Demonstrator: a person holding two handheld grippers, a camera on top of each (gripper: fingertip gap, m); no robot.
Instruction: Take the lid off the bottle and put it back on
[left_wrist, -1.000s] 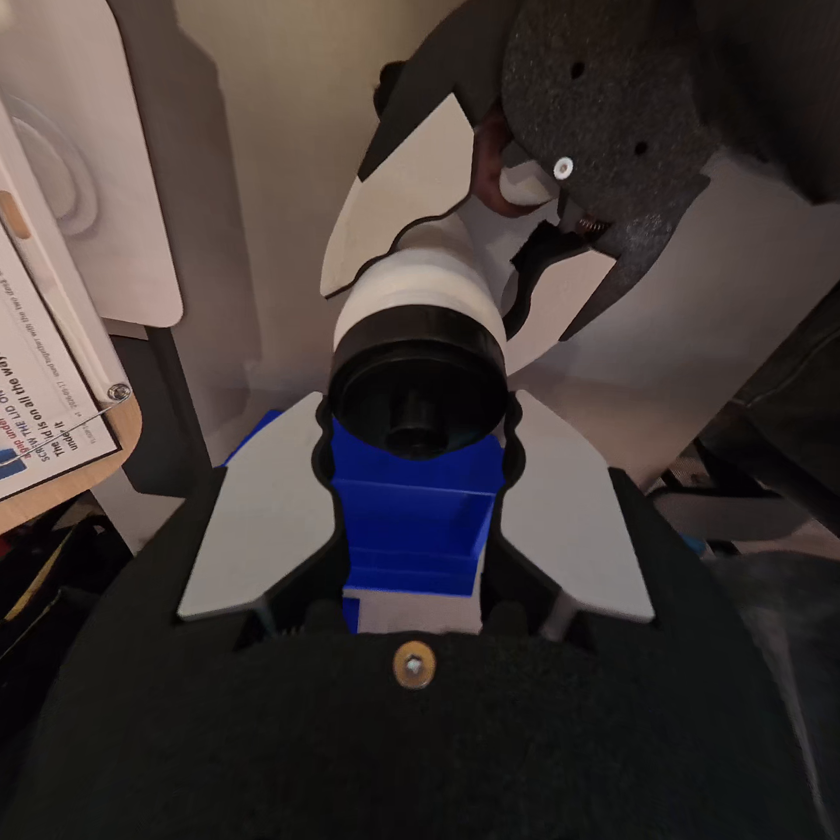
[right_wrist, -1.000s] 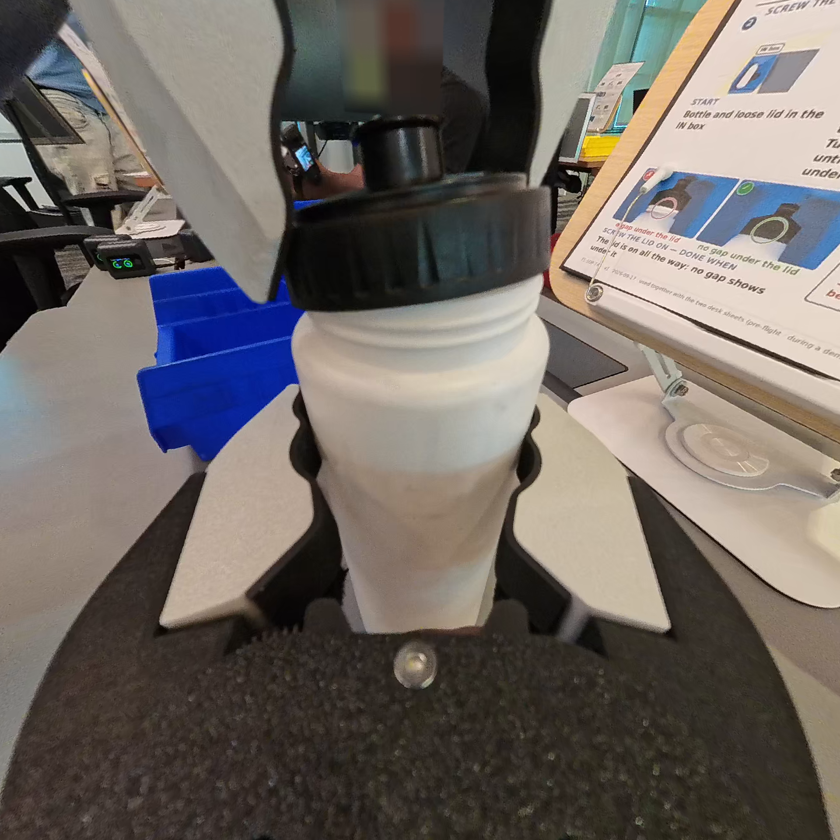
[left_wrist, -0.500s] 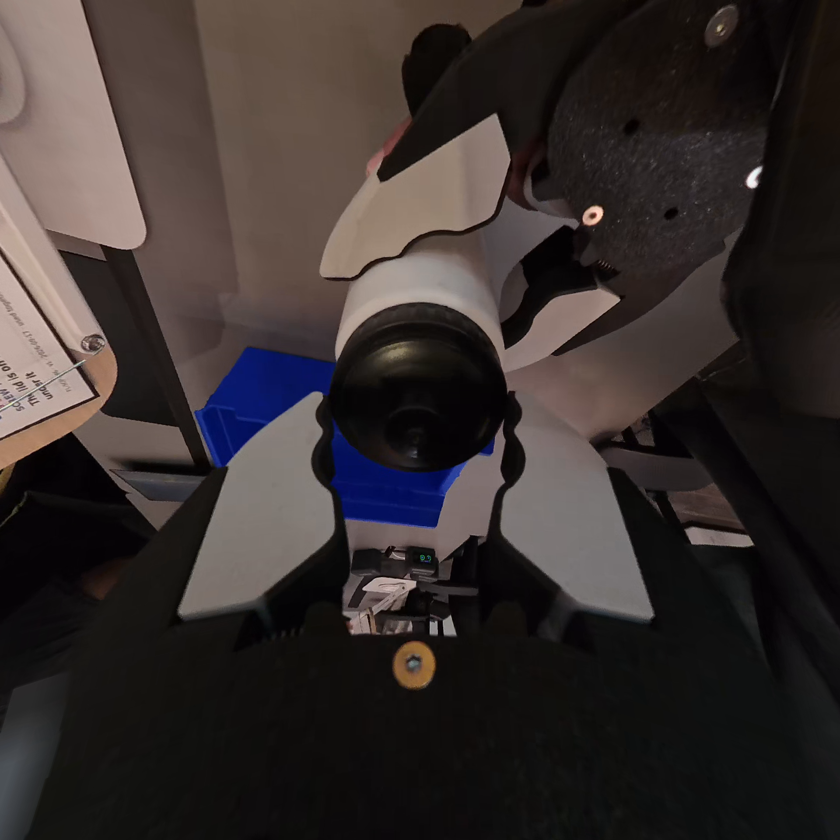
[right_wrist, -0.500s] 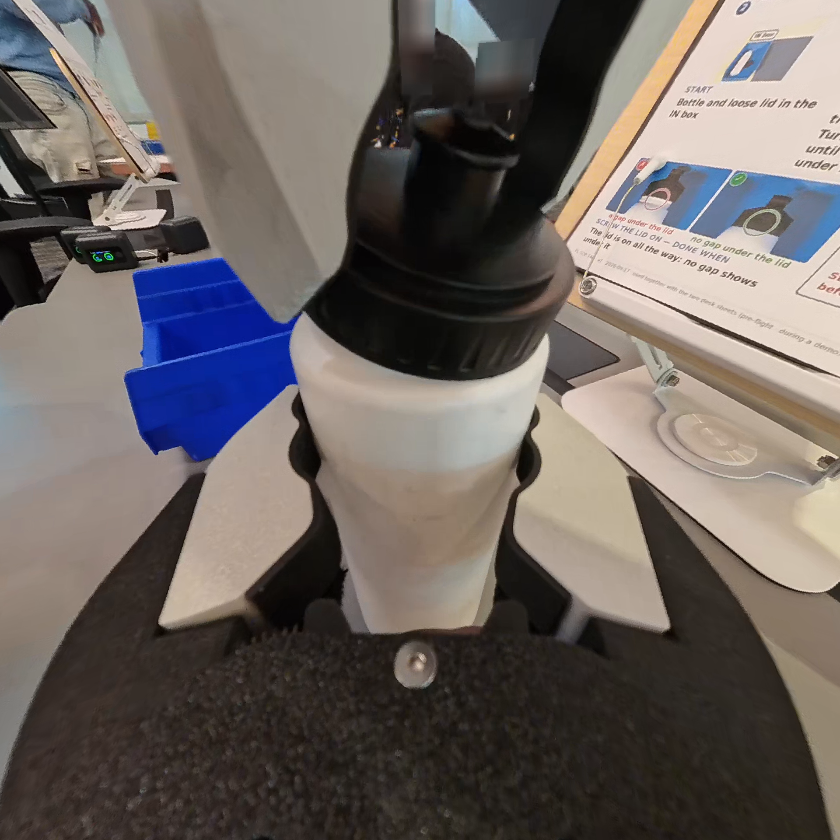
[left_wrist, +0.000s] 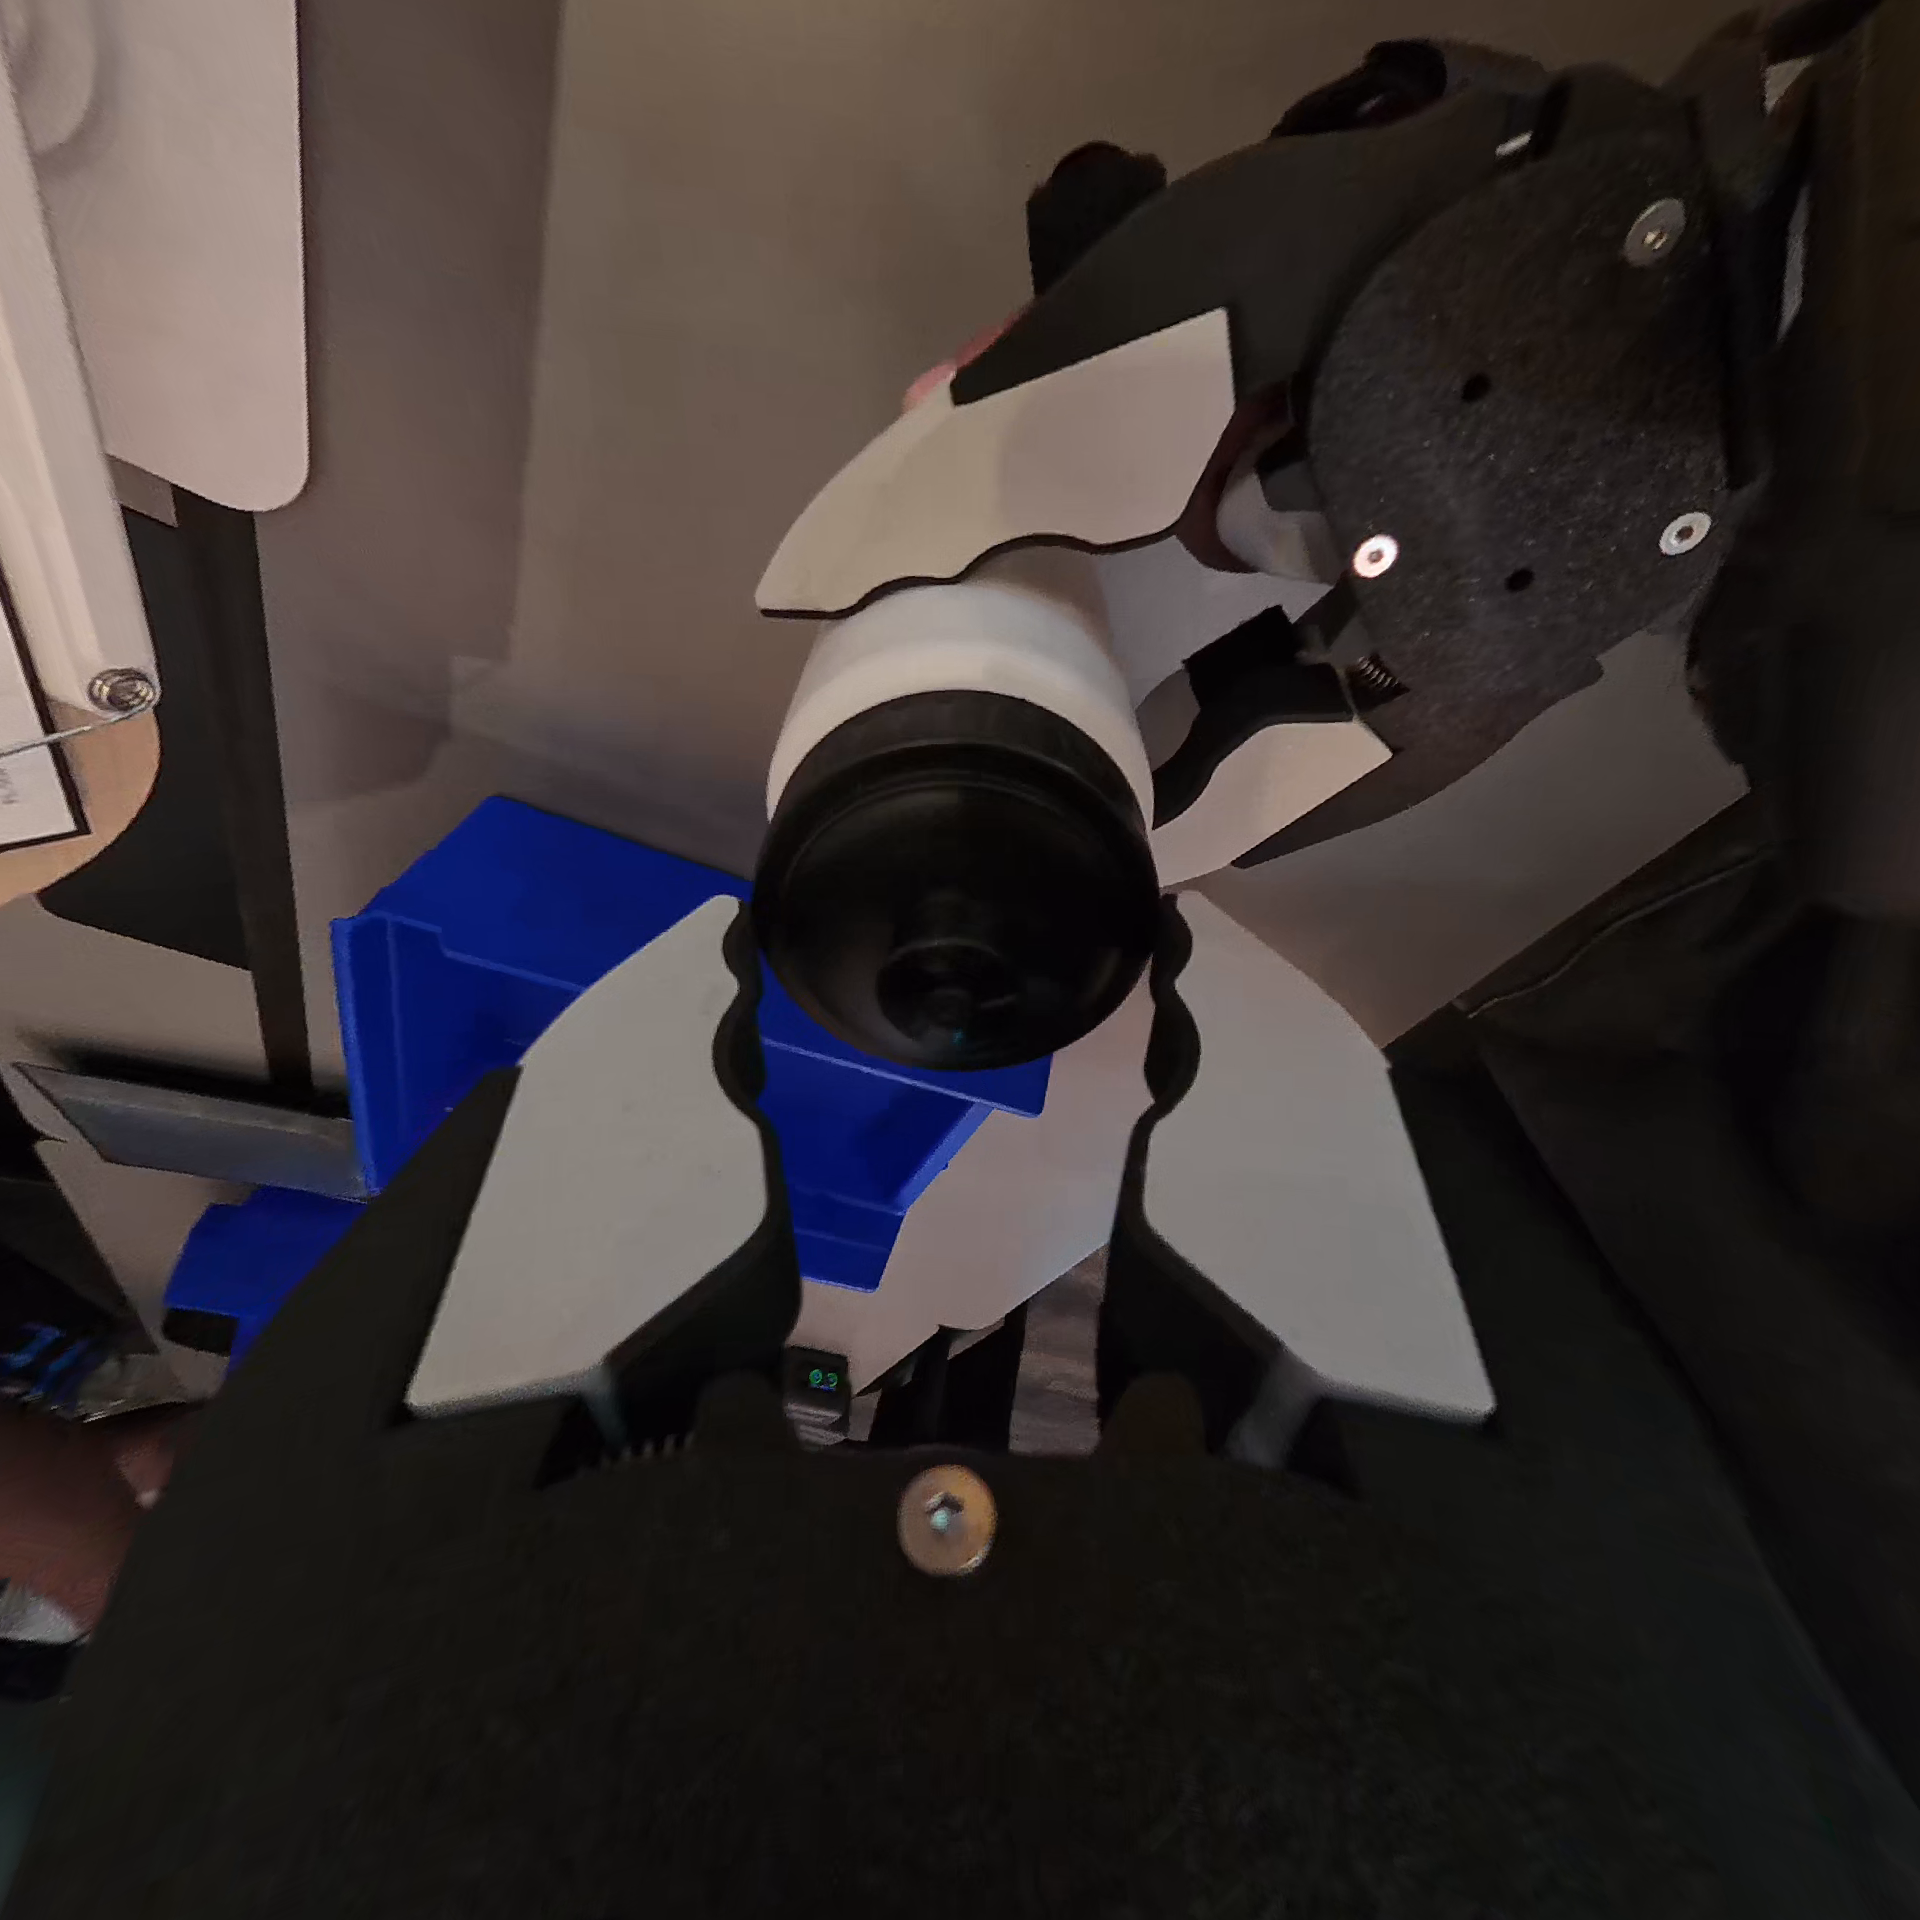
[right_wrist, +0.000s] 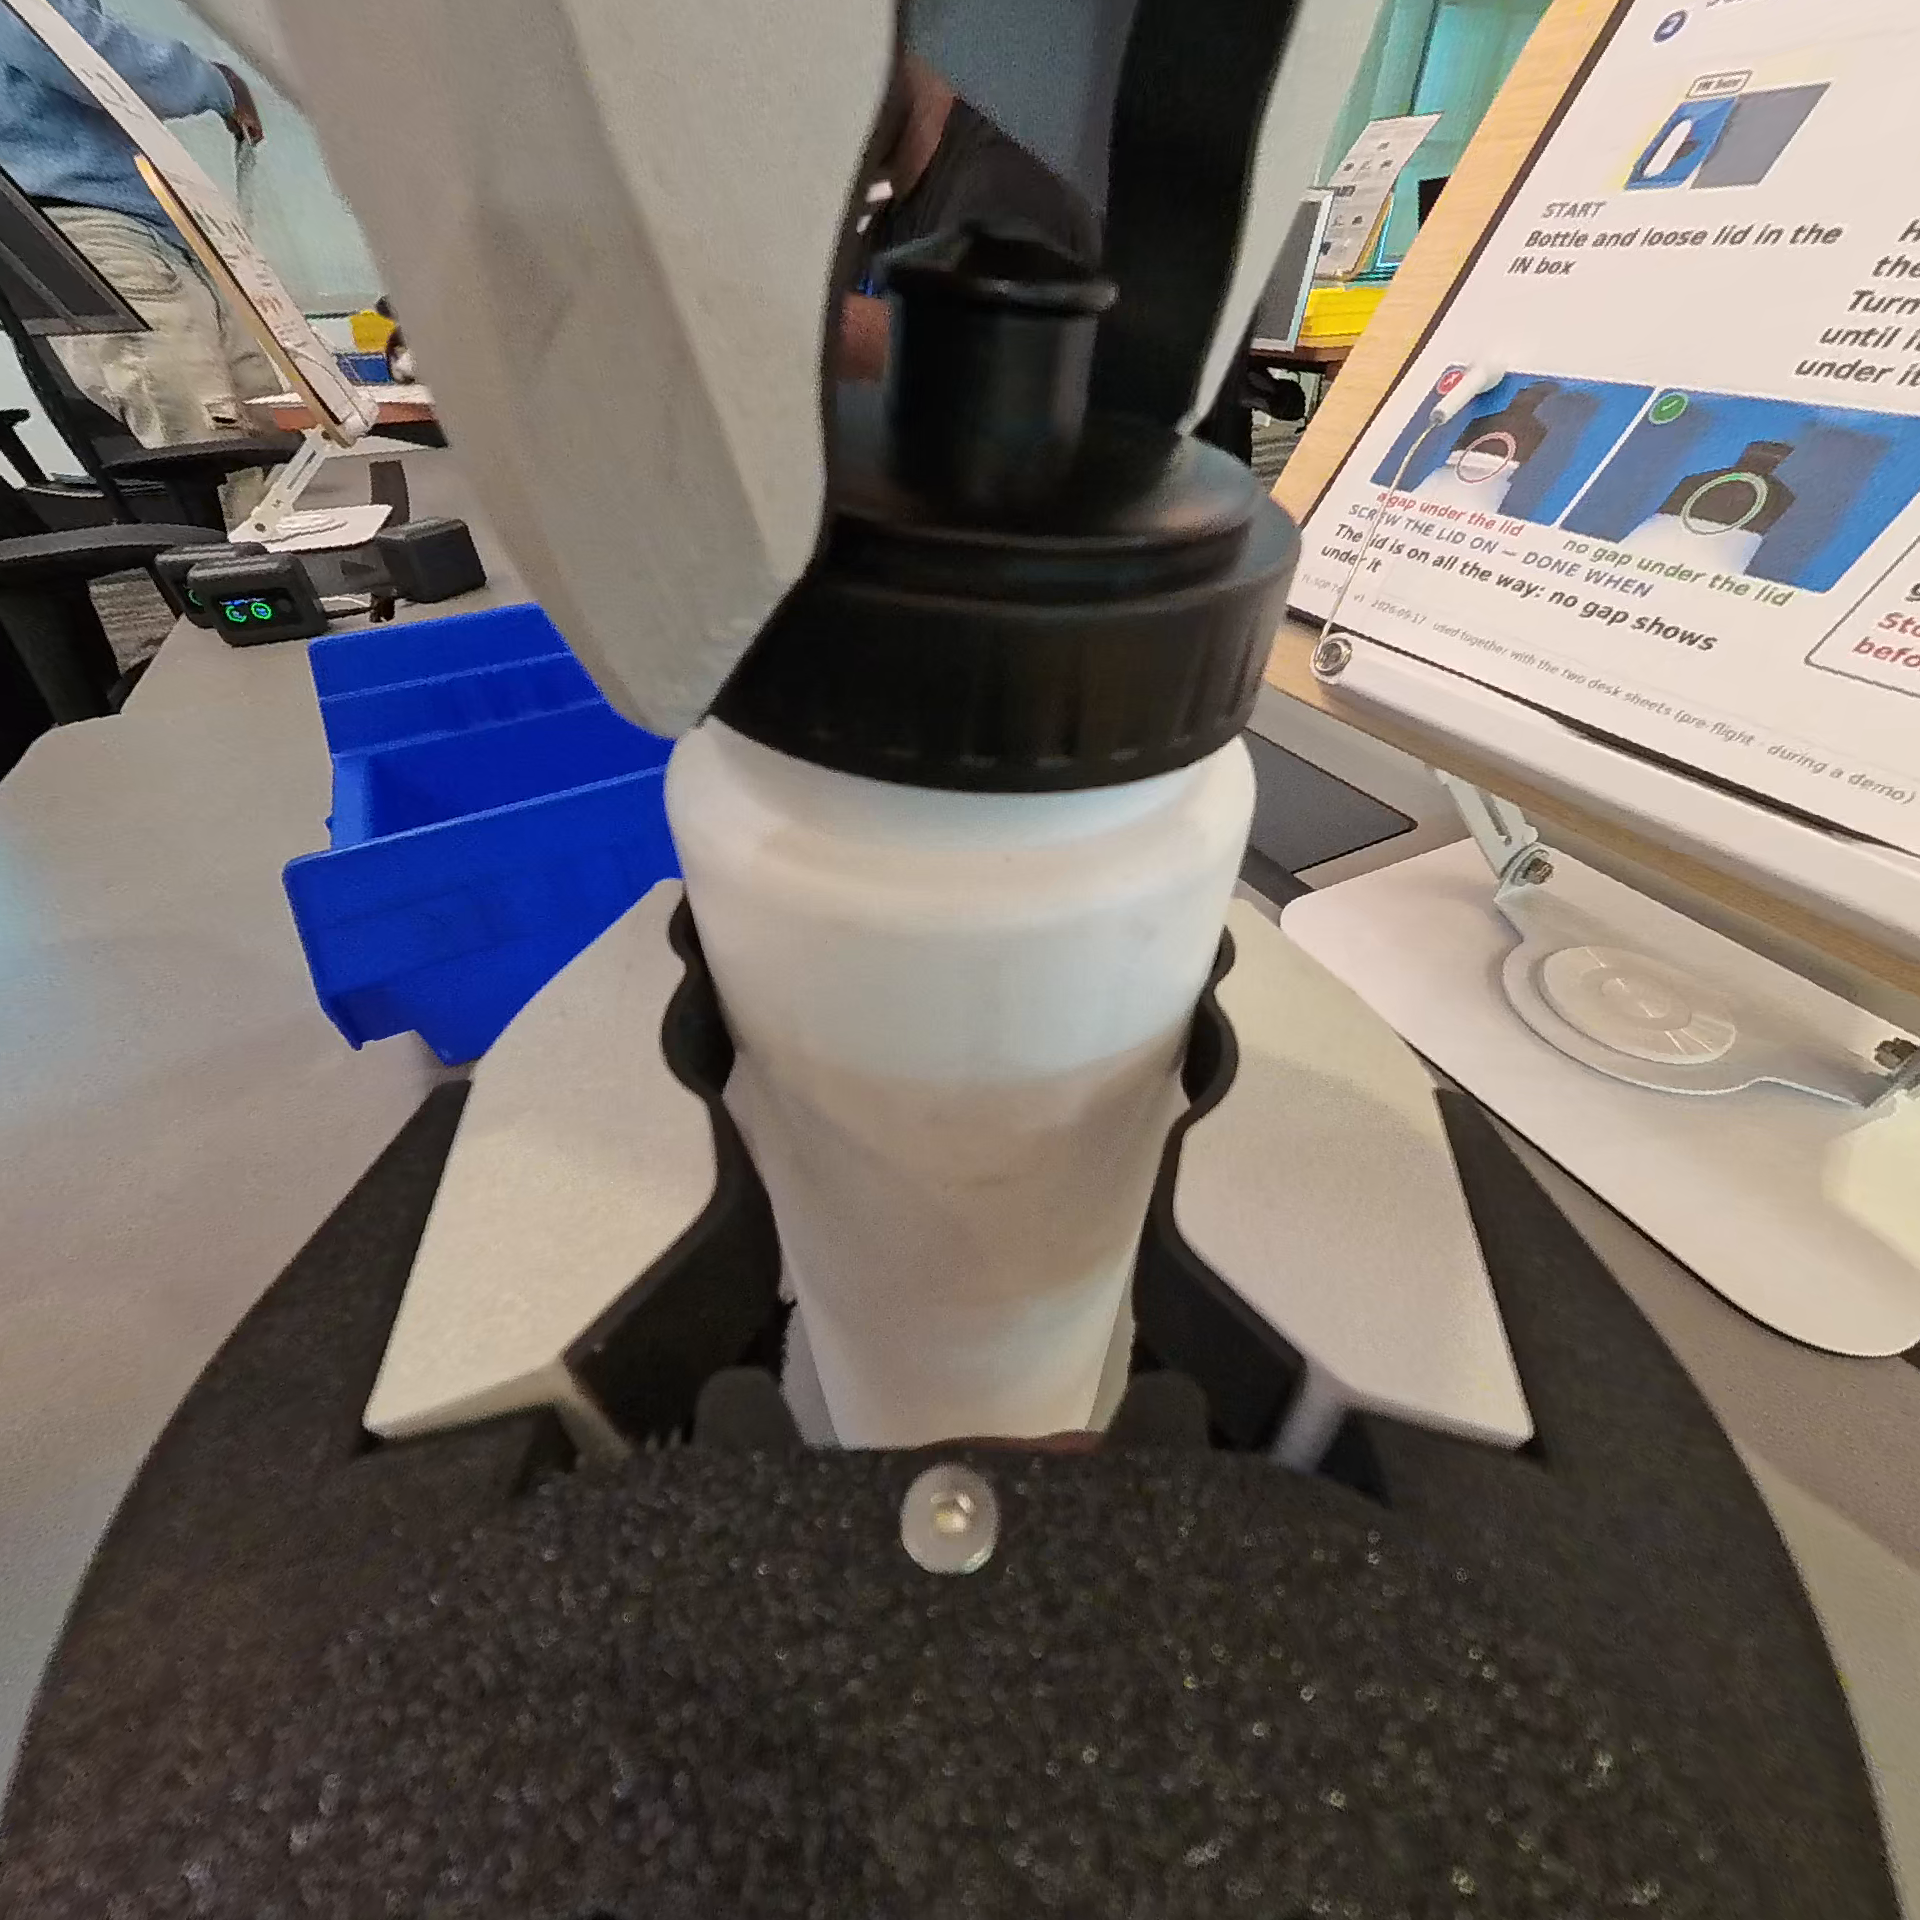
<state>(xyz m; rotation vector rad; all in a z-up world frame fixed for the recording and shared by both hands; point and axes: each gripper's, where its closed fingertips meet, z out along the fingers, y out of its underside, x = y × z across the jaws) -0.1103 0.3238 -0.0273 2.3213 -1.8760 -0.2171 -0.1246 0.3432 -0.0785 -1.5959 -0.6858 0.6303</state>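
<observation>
right hand-held gripper (right_wrist: 951, 997) — clamped on white bottle (right_wrist: 956, 987) | left hand-held gripper (left_wrist: 954, 935) — gripping black lid (left_wrist: 951, 883)

Our right gripper (right_wrist: 951, 1039) clamps the white bottle's (right_wrist: 956, 935) body; our left gripper (left_wrist: 954, 977) closes its fingertips on the black lid (left_wrist: 951, 883) from above.

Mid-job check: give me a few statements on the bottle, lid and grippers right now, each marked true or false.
1. The right hand-held gripper is clamped on the white bottle. True.
2. The black lid lies in the blue bin. False: it sits on the bottle's neck.
3. The left hand-held gripper has its fingers on either side of the lid. True.
4. The bottle stands on the table. False: it is held up in the right gripper.
</observation>
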